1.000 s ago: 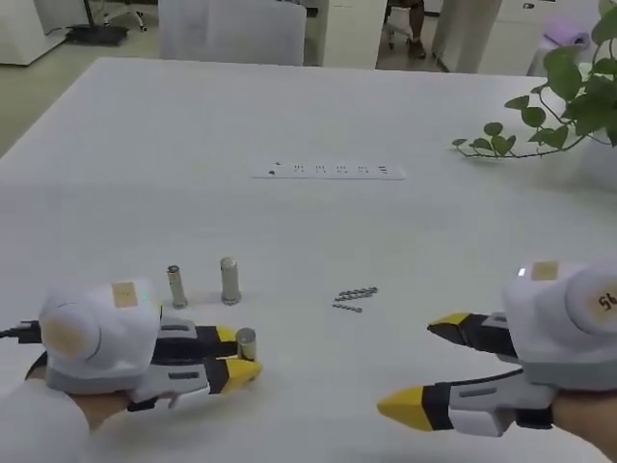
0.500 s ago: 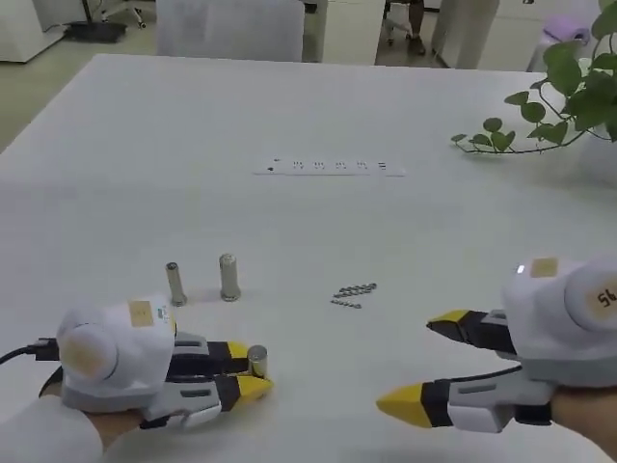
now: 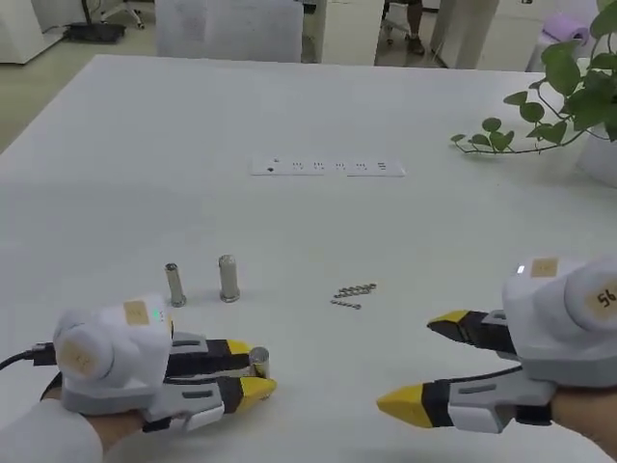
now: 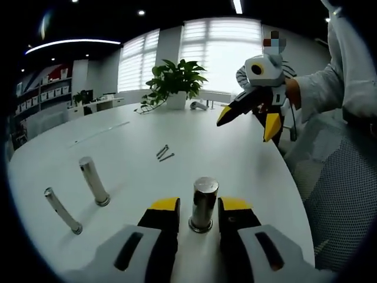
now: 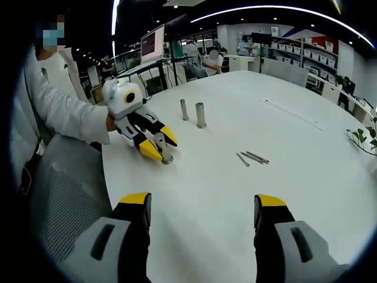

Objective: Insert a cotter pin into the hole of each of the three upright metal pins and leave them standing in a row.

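**Left claw grips one metal pin**

The left claw [image 3: 253, 371] is narrow and shut around a thick metal pin [image 3: 258, 363]. The pin stands upright on the white table [image 3: 386, 222], right between the yellow tips. In the left gripper view the same pin [image 4: 204, 203] rises between the two jaws.

Two more pins stand just past the left claw. One is a thin pin [image 3: 174, 285] and the other is a second thick pin [image 3: 228, 278]. They are side by side and not touching.

The right claw [image 3: 415, 365] is wide open and holds nothing. The cotter pins [image 3: 353, 293] lie in a little bunch on the table. They are ahead of the right claw's tips and a bit toward the left claw.

Far past the right claw, a white pot [image 4: 177, 101] holds a green plant [image 3: 569, 87].

The right claw has a number on it that starts with 5. The rest cannot be read. A white strip [image 3: 328, 168] lies far ahead of both claws, and its marks are too small to read.
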`<action>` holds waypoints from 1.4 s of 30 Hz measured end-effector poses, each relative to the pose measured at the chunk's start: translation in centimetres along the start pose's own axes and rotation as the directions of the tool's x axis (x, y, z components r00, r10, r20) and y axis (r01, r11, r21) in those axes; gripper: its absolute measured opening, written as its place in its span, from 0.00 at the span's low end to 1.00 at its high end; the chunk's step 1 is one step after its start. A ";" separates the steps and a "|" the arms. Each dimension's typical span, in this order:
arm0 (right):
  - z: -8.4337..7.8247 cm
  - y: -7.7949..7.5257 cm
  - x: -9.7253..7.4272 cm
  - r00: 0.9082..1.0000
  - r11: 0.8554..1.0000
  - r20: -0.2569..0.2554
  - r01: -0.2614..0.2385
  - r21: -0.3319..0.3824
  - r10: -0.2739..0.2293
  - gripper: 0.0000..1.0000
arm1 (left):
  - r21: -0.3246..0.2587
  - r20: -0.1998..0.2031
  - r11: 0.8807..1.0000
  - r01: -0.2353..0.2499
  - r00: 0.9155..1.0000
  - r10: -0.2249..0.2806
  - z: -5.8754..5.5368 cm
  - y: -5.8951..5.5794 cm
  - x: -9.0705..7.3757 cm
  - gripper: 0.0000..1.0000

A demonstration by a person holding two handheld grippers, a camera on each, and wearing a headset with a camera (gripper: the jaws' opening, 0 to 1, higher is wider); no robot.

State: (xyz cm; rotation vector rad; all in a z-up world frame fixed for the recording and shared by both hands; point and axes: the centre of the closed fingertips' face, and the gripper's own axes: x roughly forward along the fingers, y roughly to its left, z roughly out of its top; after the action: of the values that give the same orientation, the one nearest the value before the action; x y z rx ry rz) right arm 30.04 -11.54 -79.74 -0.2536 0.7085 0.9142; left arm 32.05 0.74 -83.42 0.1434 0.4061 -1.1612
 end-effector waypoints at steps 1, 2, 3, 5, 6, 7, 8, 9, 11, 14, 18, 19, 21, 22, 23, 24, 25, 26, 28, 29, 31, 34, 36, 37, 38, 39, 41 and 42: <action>0.0 0.0 0.0 1.000 1.000 0.000 0.000 -0.001 0.000 0.74 | -0.002 -0.002 1.000 -0.001 1.000 0.001 0.0 0.1 0.0 0.31; 0.1 -0.1 0.0 1.000 1.000 0.000 0.001 -0.002 -0.001 0.74 | -0.003 -0.002 1.000 -0.003 1.000 0.003 0.0 0.2 -0.1 0.31; 0.1 -0.1 0.0 1.000 1.000 0.001 0.001 -0.003 -0.001 0.74 | 0.000 -0.001 1.000 -0.005 1.000 0.005 0.1 0.1 -0.2 0.31; 0.3 -0.1 0.0 1.000 1.000 0.004 0.002 -0.005 -0.002 0.74 | -0.003 -0.002 1.000 -0.012 1.000 0.012 0.2 0.2 -0.5 0.31; 0.3 -0.2 0.0 1.000 1.000 0.004 0.002 -0.006 -0.002 0.74 | -0.004 0.001 1.000 -0.013 1.000 0.013 0.2 0.2 -0.7 0.32; 0.3 -0.2 0.0 1.000 1.000 0.003 0.001 -0.006 -0.001 0.73 | -0.009 0.007 1.000 -0.016 1.000 0.016 0.4 0.2 -0.9 0.33; 0.3 -0.3 0.1 1.000 1.000 0.003 0.001 -0.007 -0.001 0.73 | -0.011 0.009 1.000 -0.019 1.000 0.019 0.6 0.2 -1.0 0.36; 0.3 -0.3 0.1 1.000 1.000 0.003 0.000 -0.007 0.000 0.73 | -0.017 0.012 1.000 -0.024 1.000 0.024 0.7 0.2 -1.2 0.38; 0.2 -0.4 0.3 1.000 1.000 0.002 -0.004 -0.006 0.005 0.72 | -0.027 0.015 0.999 -0.026 1.000 0.026 0.8 0.2 -1.5 0.40; 0.2 -0.6 0.6 1.000 1.000 -0.005 -0.013 -0.013 0.013 0.71 | -0.057 0.012 0.998 -0.037 0.999 0.037 0.9 0.2 -2.2 0.45; 0.0 -1.1 0.8 1.000 1.000 -0.013 -0.015 -0.023 0.015 0.69 | -0.057 0.015 0.997 -0.044 0.999 0.045 1.4 -0.4 -3.0 0.50; -0.1 -1.4 0.9 1.000 1.000 -0.017 -0.016 -0.024 0.016 0.69 | -0.058 0.015 0.997 -0.046 0.999 0.047 1.6 -0.5 -3.3 0.51; -0.1 -1.8 1.0 1.000 0.999 -0.022 -0.016 -0.032 0.016 0.66 | -0.065 0.016 0.996 -0.056 0.998 0.057 1.7 -0.7 -3.8 0.55; 0.0 -2.0 1.0 1.000 0.999 -0.025 -0.018 -0.033 0.017 0.65 | -0.069 0.017 0.996 -0.058 0.998 0.060 1.8 -0.9 -4.0 0.57; 0.0 -2.2 1.0 0.999 0.999 -0.027 -0.018 -0.035 0.017 0.63 | -0.075 0.020 0.995 -0.062 0.998 0.063 1.9 -1.0 -4.3 0.59; 0.0 -2.3 1.1 0.999 0.999 -0.028 -0.019 -0.037 0.018 0.62 | -0.076 0.021 0.995 -0.064 0.998 0.066 1.9 -1.1 -4.4 0.59; 0.0 -2.6 1.1 0.999 0.999 -0.029 -0.020 -0.040 0.018 0.62 | -0.084 0.020 0.994 -0.070 0.997 0.072 1.9 -1.1 -4.7 0.61; 0.0 -3.0 1.2 0.999 0.999 -0.035 -0.019 -0.048 0.018 0.60 | -0.093 0.019 0.993 -0.077 0.997 0.079 1.9 -1.2 -5.1 0.63; 0.1 -3.6 1.2 0.999 0.998 -0.046 -0.020 -0.065 0.017 0.58 | -0.100 0.027 0.991 -0.084 0.996 0.087 2.2 -1.4 -5.5 0.65; 0.1 -3.9 1.3 0.999 0.997 -0.049 -0.020 -0.069 0.017 0.57 | -0.105 0.035 0.991 -0.088 0.995 0.092 2.4 -1.6 -5.8 0.66; 0.2 -4.6 1.4 0.998 0.996 -0.061 -0.027 -0.081 0.022 0.54 | -0.109 0.040 0.989 -0.097 0.994 0.102 2.7 -1.7 -6.3 0.69; 0.5 -5.5 1.7 0.997 0.995 -0.068 -0.032 -0.096 0.025 0.51 | -0.107 0.037 0.988 -0.113 0.992 0.117 2.5 -1.6 -6.7 0.70; 0.7 -5.9 1.9 0.997 0.994 -0.075 -0.036 -0.107 0.028 0.48 | -0.113 0.037 0.986 -0.121 0.991 0.126 2.5 -1.7 -7.0 0.72; 0.9 -6.1 2.0 0.996 0.993 -0.080 -0.040 -0.115 0.031 0.46 | -0.114 0.037 0.986 -0.123 0.991 0.128 2.6 -1.8 -7.1 0.72; 1.0 -6.3 2.1 0.996 0.992 -0.081 -0.043 -0.122 0.033 0.45 | -0.116 0.038 0.985 -0.125 0.991 0.130 2.5 -1.9 -7.3 0.73; 1.1 -6.4 2.3 0.996 0.990 -0.084 -0.046 -0.131 0.035 0.44 | -0.119 0.037 0.985 -0.127 0.991 0.132 2.5 -1.9 -7.3 0.74; 1.2 -6.7 2.6 0.994 0.986 -0.102 -0.056 -0.155 0.040 0.40 | -0.117 0.033 0.985 -0.130 0.990 0.135 2.4 -2.1 -7.5 0.74; 1.3 -7.0 2.7 0.993 0.984 -0.111 -0.059 -0.170 0.040 0.38 | -0.116 0.030 0.984 -0.132 0.990 0.136 2.3 -2.1 -7.7 0.74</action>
State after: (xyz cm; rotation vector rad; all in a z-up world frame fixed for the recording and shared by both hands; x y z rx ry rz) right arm 37.28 -13.34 -81.18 -0.4440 0.7378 1.0175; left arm 28.08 5.77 -78.19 0.0486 0.4213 -1.0041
